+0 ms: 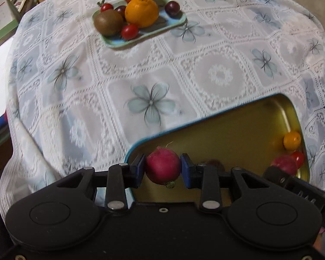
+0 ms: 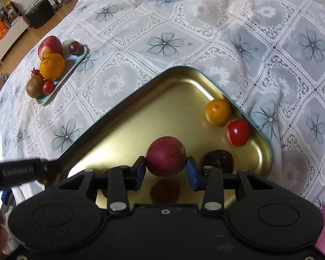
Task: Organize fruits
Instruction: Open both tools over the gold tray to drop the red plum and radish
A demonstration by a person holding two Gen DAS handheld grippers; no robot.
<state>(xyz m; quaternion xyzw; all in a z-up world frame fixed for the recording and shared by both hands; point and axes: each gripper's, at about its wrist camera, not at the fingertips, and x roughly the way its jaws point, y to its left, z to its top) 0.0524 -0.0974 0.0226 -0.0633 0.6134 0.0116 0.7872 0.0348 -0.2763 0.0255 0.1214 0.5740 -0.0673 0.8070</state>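
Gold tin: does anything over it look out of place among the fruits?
Perhaps. The red ball in the left claw, over the gold tin, shows a thin root and a green stub, so it looks like a radish, not a fruit. Nothing looks spilled.

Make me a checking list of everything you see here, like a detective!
Surface: flowered lace tablecloth.
Job's things: gold tin holding small orange, tomato, dark fruit; blue plate with apple, big orange, kiwi, more.
Clutter: nothing seen.
Grippers: left hand-held gripper shut on left red fruit; right hand-held gripper shut on right red fruit.
Cables: nothing seen.
Surroundings: wooden floor, black stool.
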